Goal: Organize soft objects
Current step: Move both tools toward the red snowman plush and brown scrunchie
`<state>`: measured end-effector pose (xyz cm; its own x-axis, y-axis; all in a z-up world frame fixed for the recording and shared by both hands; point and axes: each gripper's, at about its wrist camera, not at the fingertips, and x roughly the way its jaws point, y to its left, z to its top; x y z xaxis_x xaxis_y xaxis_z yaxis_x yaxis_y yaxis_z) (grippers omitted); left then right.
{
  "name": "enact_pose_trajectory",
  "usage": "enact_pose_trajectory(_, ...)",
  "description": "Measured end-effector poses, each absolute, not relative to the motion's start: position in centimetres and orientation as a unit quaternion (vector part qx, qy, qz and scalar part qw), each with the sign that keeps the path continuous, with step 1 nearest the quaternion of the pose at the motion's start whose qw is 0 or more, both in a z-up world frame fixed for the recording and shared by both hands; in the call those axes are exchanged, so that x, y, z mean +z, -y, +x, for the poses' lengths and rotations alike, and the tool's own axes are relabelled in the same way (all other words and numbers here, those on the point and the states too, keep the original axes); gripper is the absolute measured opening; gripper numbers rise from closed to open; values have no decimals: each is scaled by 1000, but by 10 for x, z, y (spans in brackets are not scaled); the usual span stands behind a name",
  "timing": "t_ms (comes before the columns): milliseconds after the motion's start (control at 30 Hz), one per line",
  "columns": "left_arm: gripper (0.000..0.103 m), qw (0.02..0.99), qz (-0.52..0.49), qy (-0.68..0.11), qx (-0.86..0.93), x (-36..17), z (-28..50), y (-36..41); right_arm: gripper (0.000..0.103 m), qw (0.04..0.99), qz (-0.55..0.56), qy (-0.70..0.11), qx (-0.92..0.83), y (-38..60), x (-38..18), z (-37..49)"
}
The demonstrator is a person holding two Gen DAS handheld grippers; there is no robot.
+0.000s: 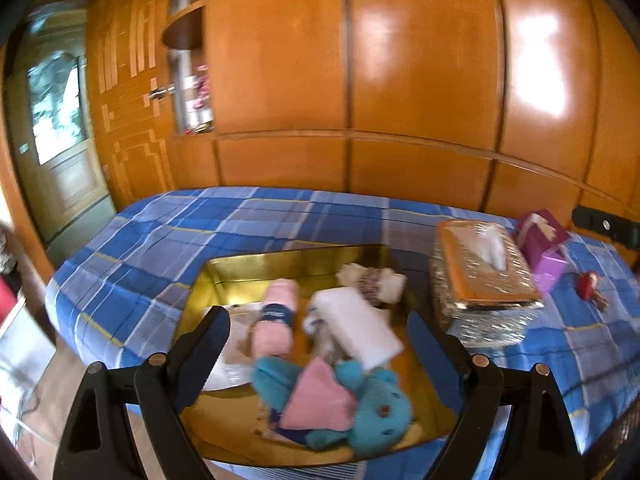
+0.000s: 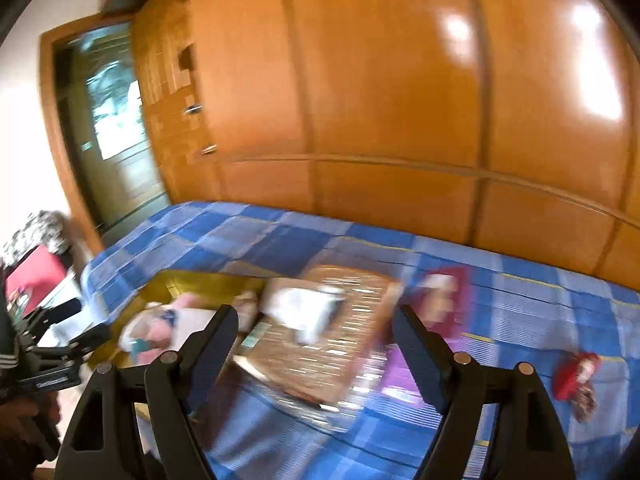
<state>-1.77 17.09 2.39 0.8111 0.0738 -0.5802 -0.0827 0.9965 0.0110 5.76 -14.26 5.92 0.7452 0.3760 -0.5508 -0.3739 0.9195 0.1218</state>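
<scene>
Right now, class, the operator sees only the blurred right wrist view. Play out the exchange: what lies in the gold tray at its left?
Observer: A teal plush toy lies at the near end of the gold tray, a pink cloth draped over it.
Operator: Anything behind it?
Observer: A rolled pink towel with a blue band, beside a folded white towel.
Operator: Is the left gripper holding anything?
Observer: No; the left gripper hangs open over the tray, empty.

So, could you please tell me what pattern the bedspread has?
The bedspread is blue plaid with thin yellow lines, clearest in the left wrist view.
</scene>
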Motion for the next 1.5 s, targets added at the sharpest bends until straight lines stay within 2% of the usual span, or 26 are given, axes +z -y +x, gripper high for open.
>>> enact_pose_trajectory(433,91,947,76,-299,-88,41,-19,-66,81,932,103,-348,-20,316,24,76)
enact_pose_trajectory(800,91,922,143,-298,-200,41,-11,26,81,902,230,-314,-190,449,-11,89)
enact_pose_trajectory(1000,87,896,168,-324,-251,27,11,82,75,869,315,-329,-193,483,-44,85)
enact_pose_trajectory(1100,86,882,165,-347,-273,16,25,110,75,861,320,-338,-207,489,-50,84)
enact_pose_trajectory(1133,85,878,166,-354,-278,11,30,120,71,854,326,-349,-207,491,-55,84)
enact_pose_trajectory(1233,78,860,176,-373,-300,-4,48,154,67,840,342,-367,-207,491,-64,84)
enact_pose_trajectory(1300,65,848,182,-389,-310,-15,65,178,66,831,358,-370,-211,496,-70,83)
enact_pose_trajectory(1367,59,836,178,-408,-321,-24,83,198,66,827,371,-367,-211,499,-72,80)
enact_pose_trajectory(1500,59,826,171,-431,-321,-40,121,240,66,825,381,-365,-204,500,-72,79)
